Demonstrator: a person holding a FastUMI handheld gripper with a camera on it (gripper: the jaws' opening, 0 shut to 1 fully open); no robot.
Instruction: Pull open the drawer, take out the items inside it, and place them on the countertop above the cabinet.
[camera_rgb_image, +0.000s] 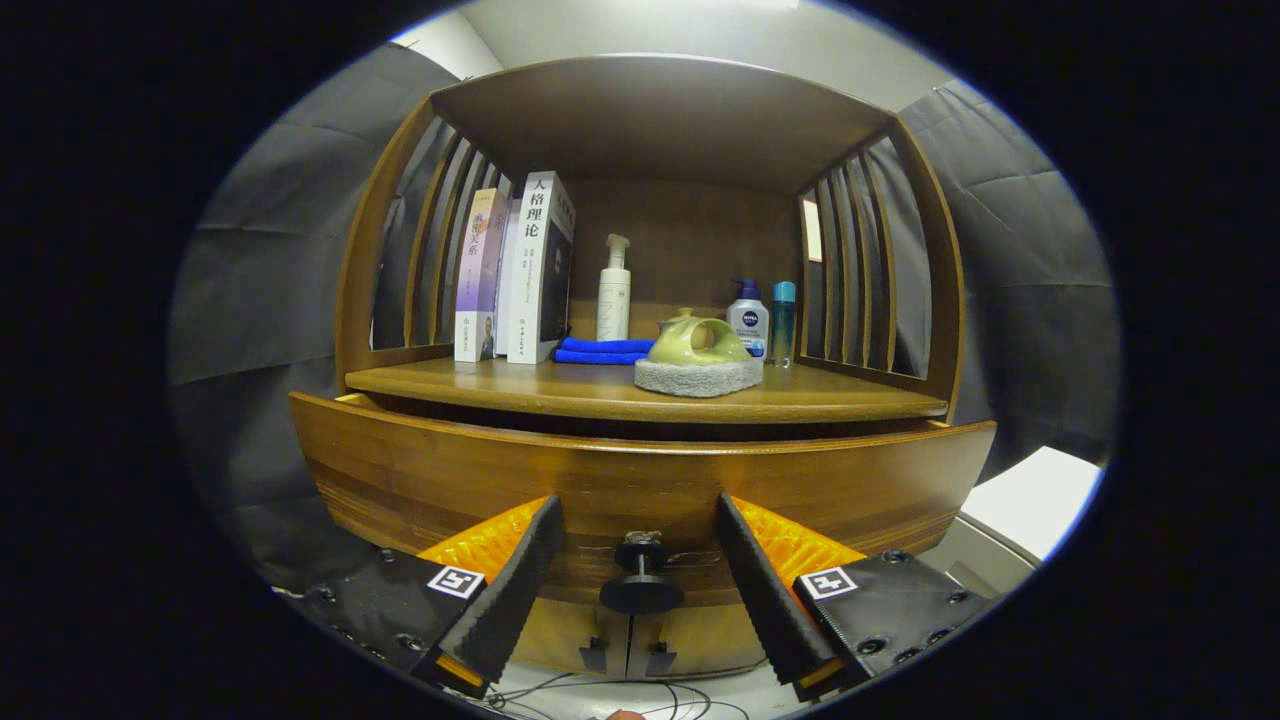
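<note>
- The hand-held gripper (638, 525) points straight at the front of a wooden cabinet (400, 300), low down, at the level of the drawer (450, 470).
- Its two fingers (520, 580) are spread wide apart and hold nothing.
- A small dark knob (641, 580) on the drawer front sits right between the fingers. It does not touch either finger.
- The drawer front stands out a little from the cabinet, so it looks pulled open a bit. What is inside is hidden.
- Above the drawer is the desk (560, 392), the flat wooden top of the cabinet.
- On the desk, at the left, some books (525, 270) stand upright.
- Beside the books lies a folded blue cloth (600, 350), with a white pump bottle (614, 295) behind it.
- A green teapot (697, 340) sits on a grey pad (698, 377) near the middle.
- Two small bottles (765, 318) stand just right of the teapot.
- Some thin wires (600, 690) lie on the floor below the cabinet.
</note>
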